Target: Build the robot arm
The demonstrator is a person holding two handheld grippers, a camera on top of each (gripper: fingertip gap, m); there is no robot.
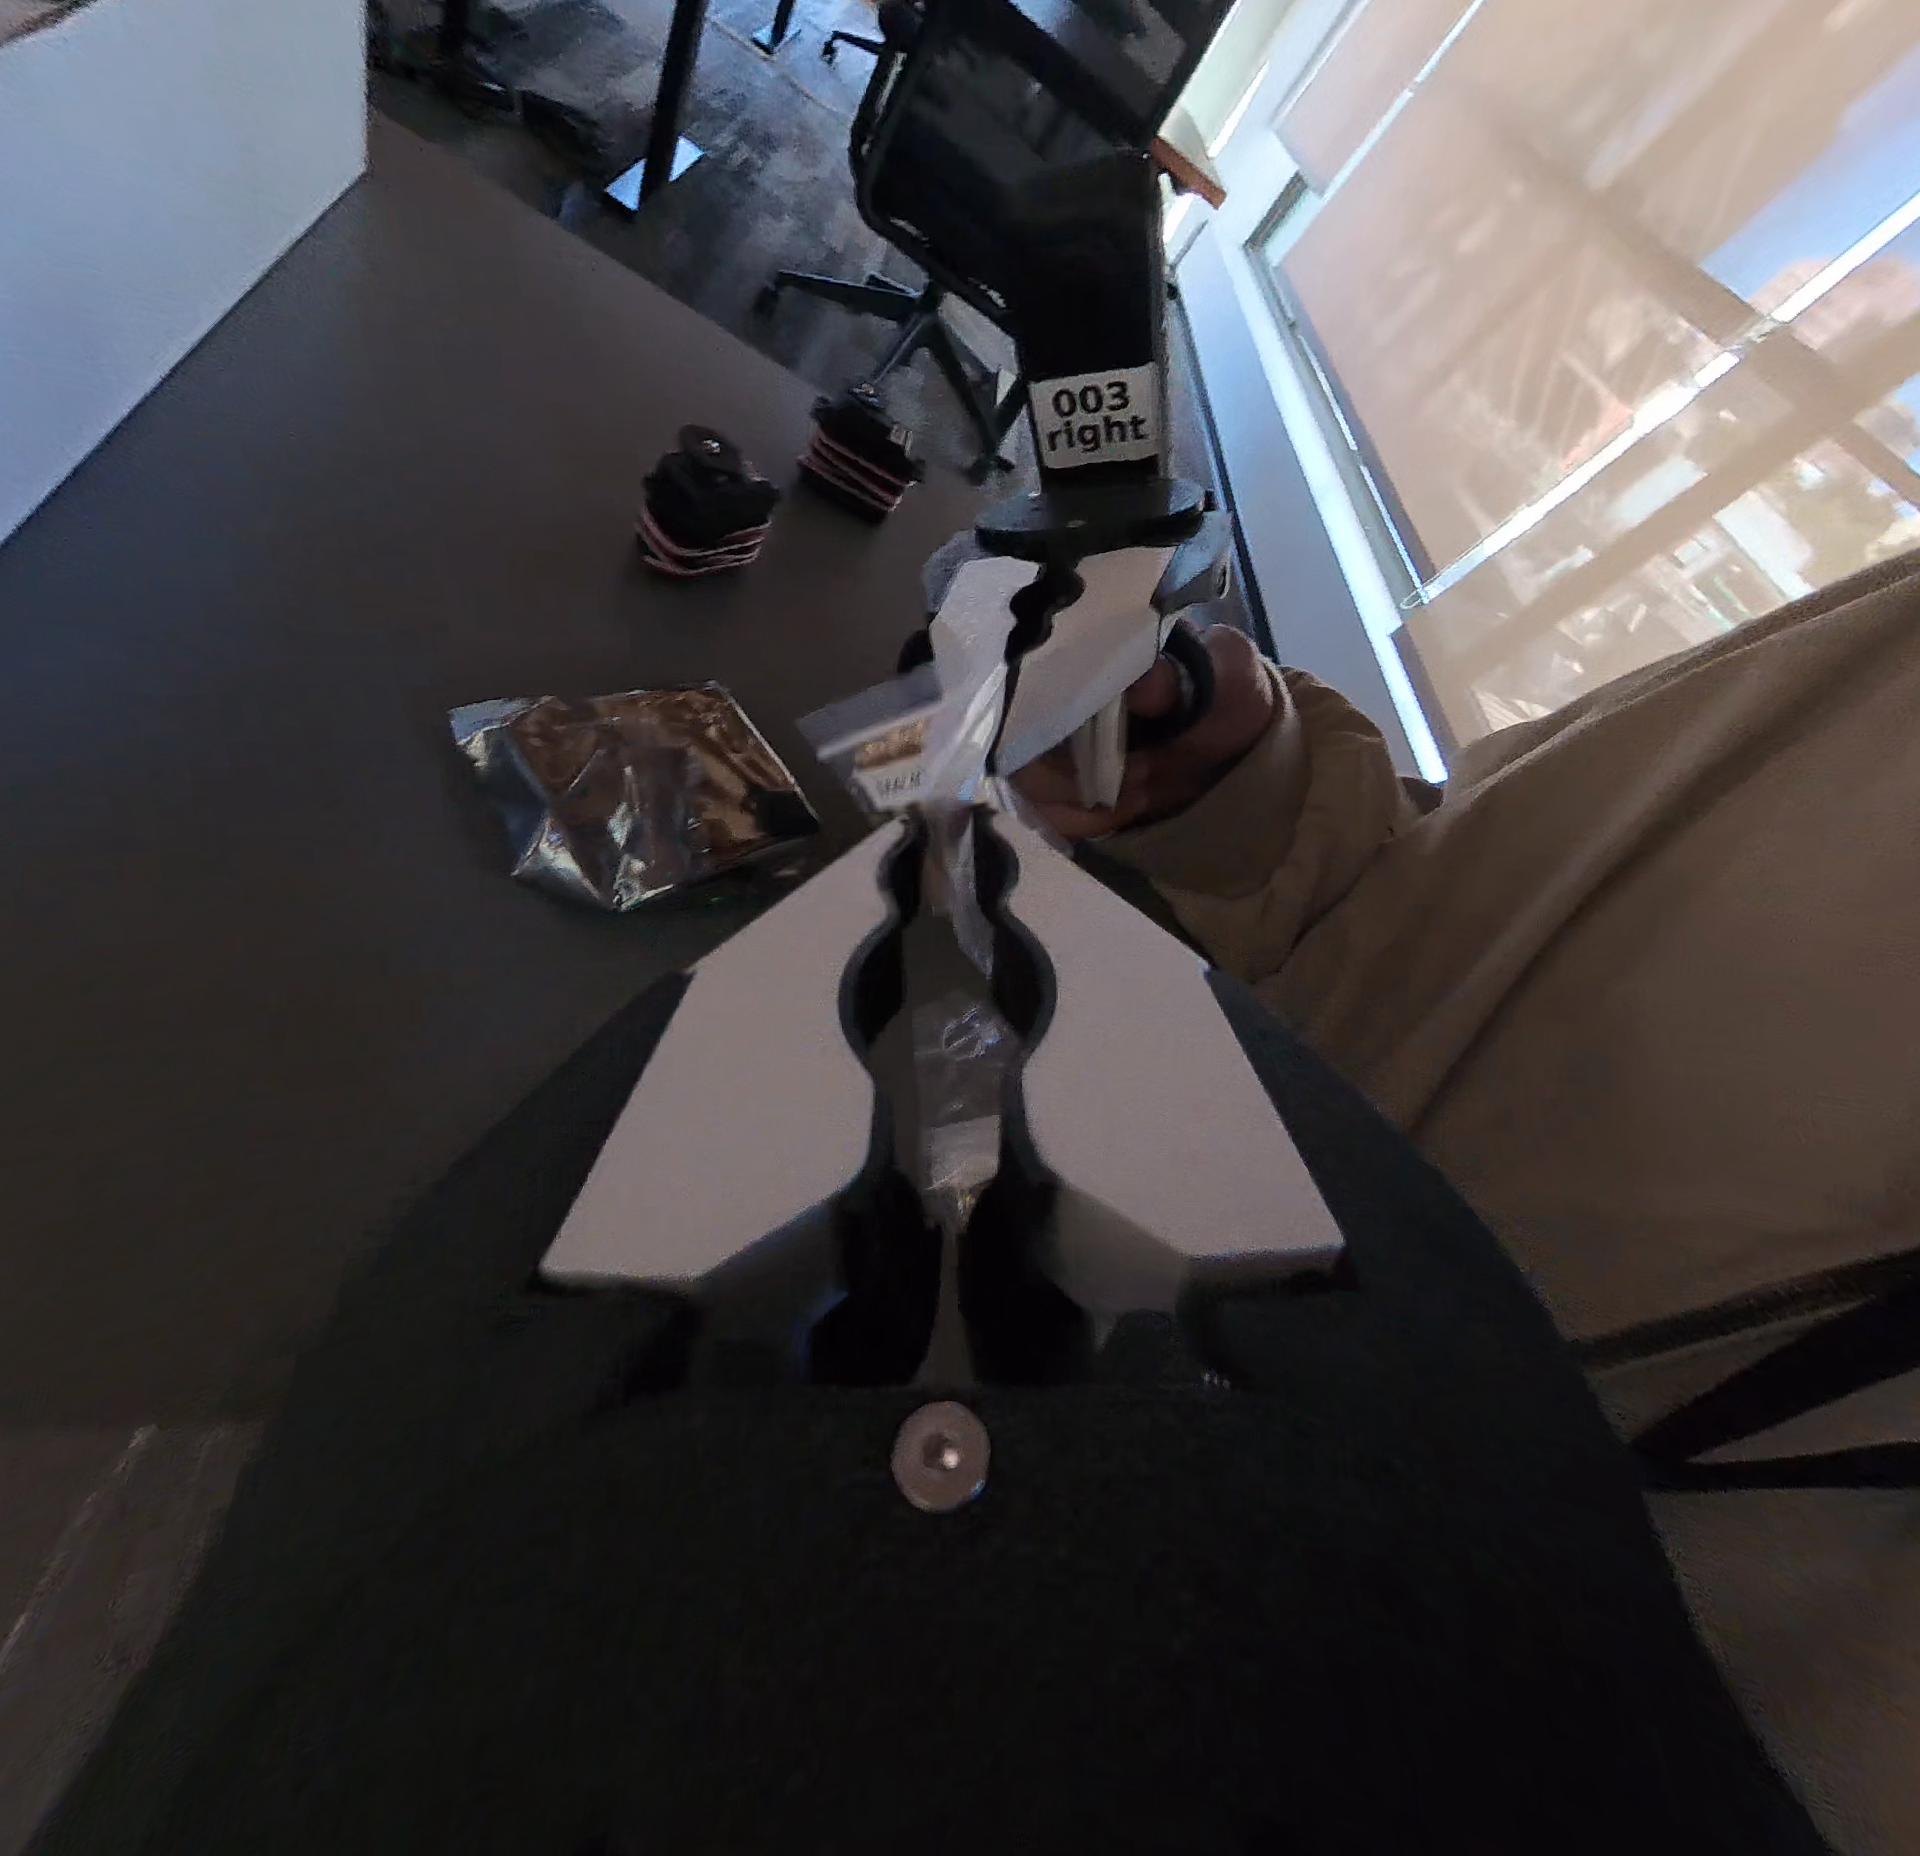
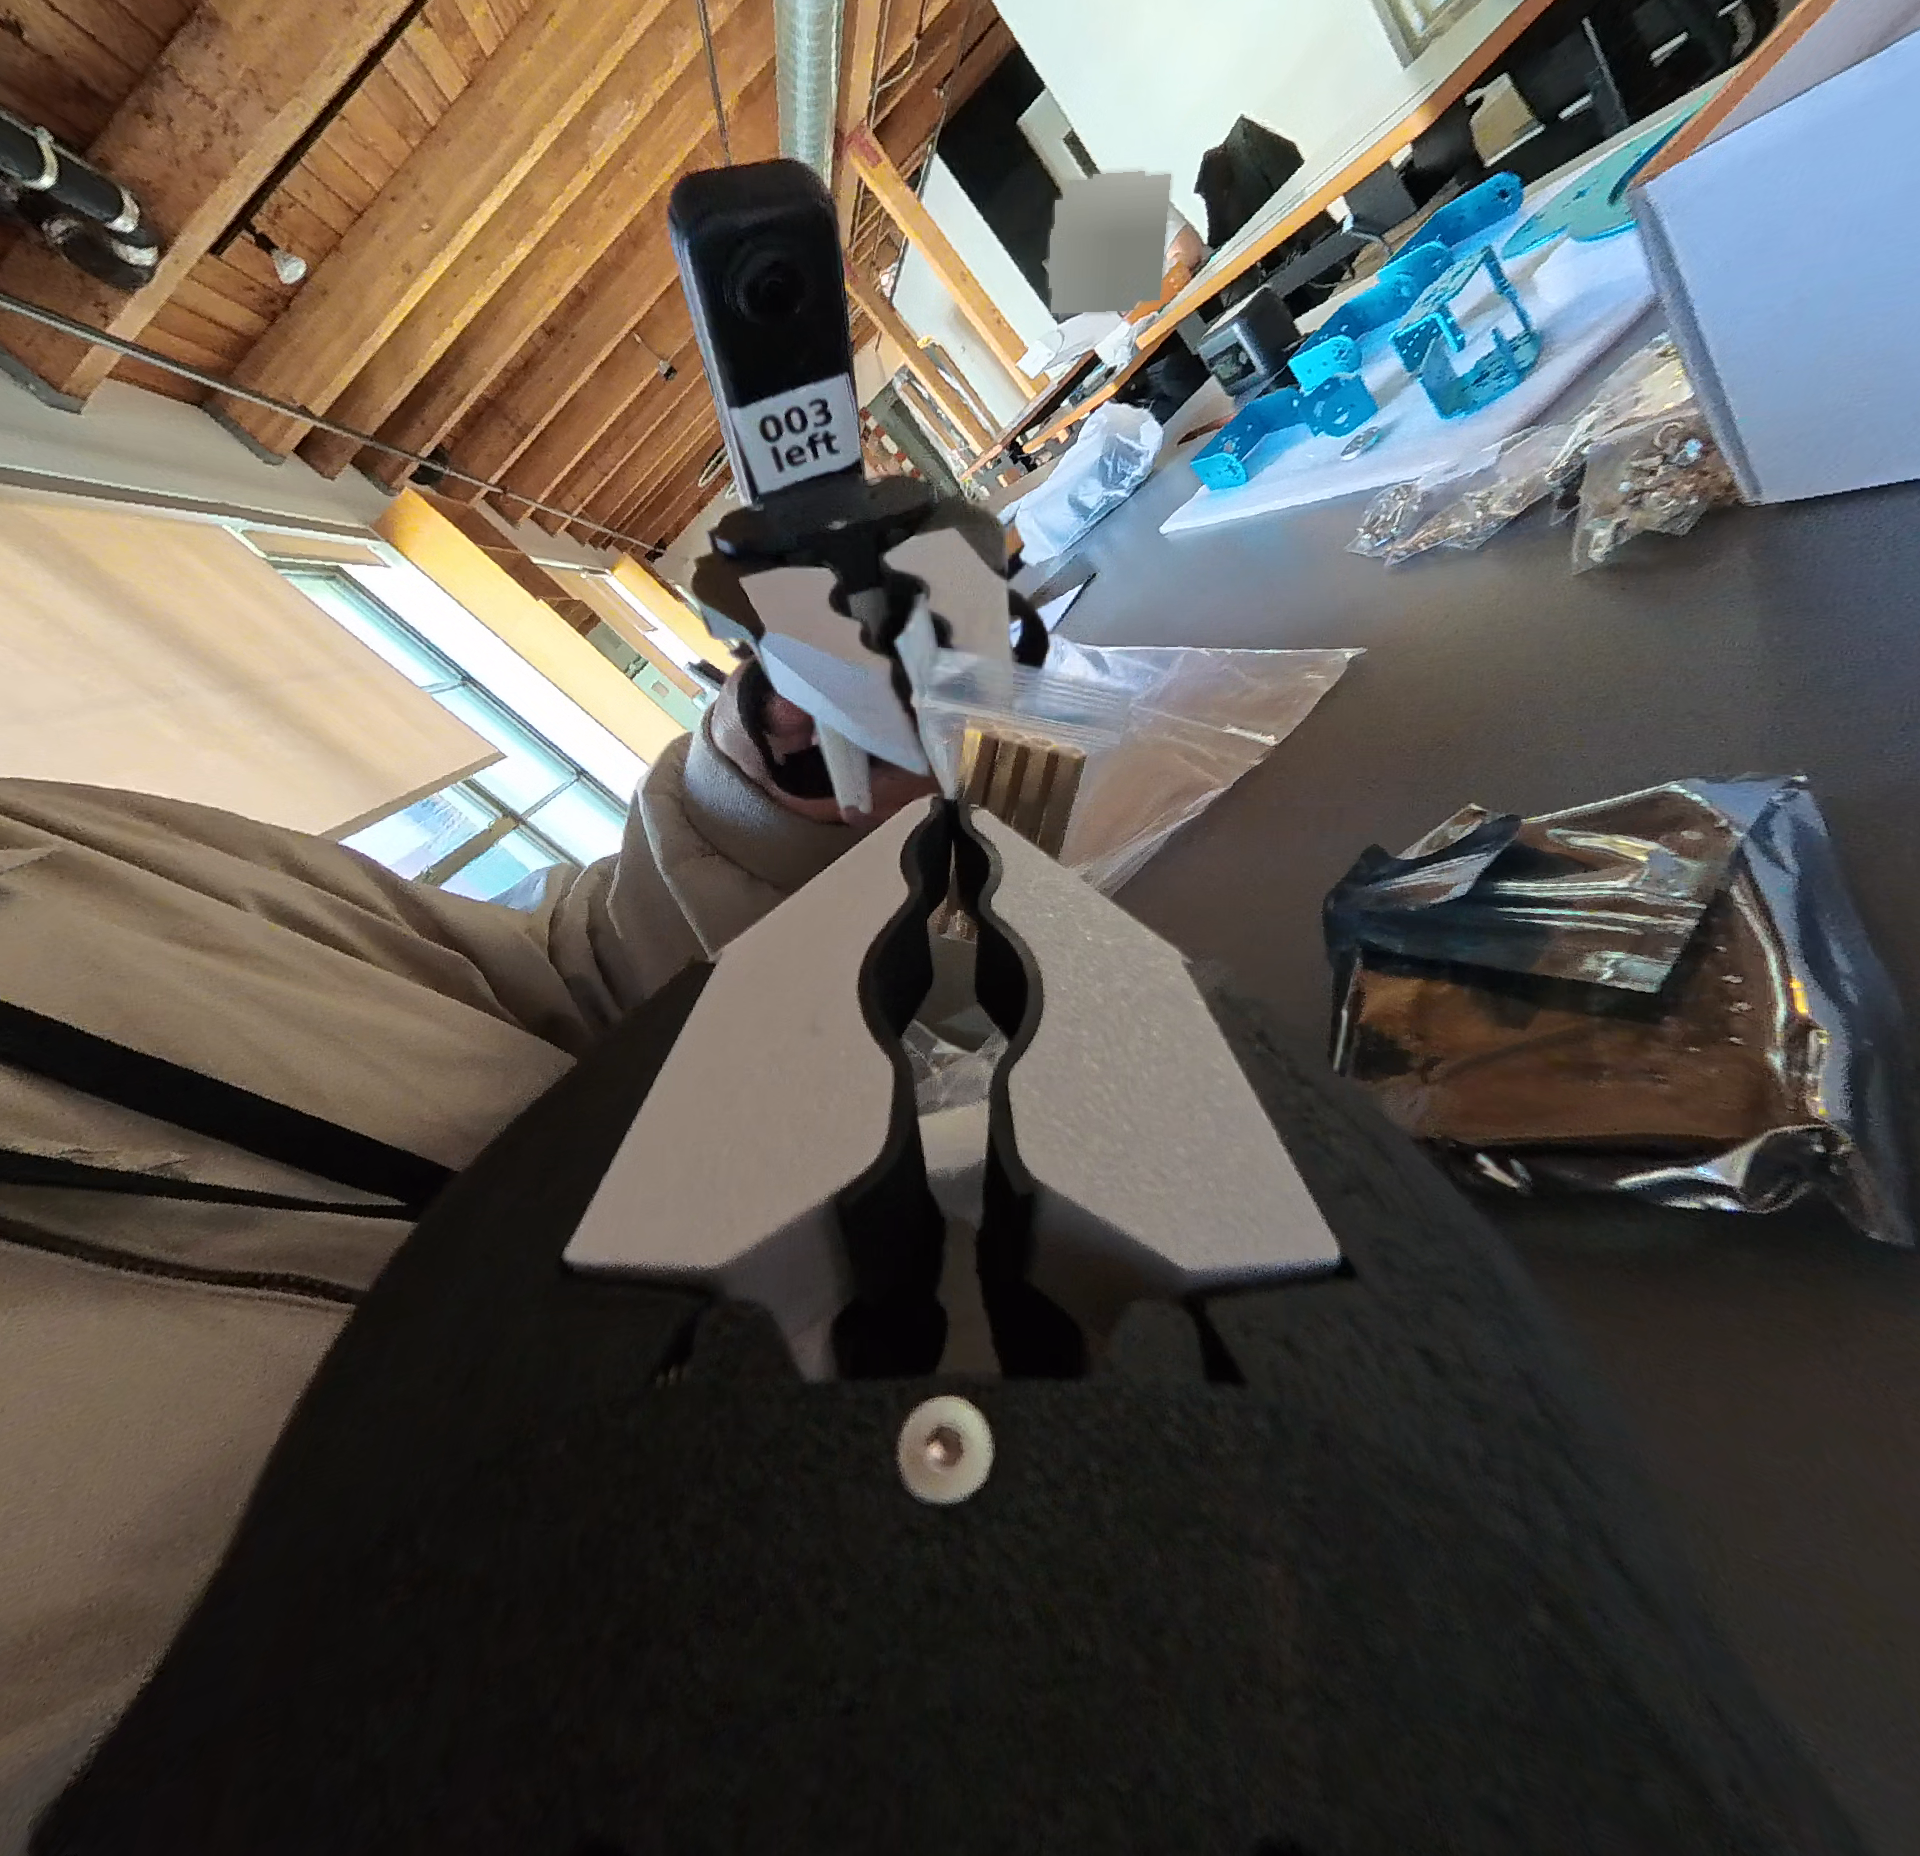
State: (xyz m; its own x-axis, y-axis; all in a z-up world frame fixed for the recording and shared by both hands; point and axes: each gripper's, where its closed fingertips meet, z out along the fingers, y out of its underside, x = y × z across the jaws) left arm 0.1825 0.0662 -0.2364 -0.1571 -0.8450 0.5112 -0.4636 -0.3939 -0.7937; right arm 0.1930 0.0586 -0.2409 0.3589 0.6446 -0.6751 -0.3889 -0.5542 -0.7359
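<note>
left tool (image 1: 948,850) | clamps clear bag (image 1: 961,933) | right tool (image 1: 1013,684) opposite

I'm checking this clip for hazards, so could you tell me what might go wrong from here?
1. Both the left gripper and the right gripper are shut on the clear bag; pulling apart could tear it.
2. The wooden pieces inside might spill if it opens.
3. The bag is held above the table, so anything dropped could land near the foil pouch.
</note>
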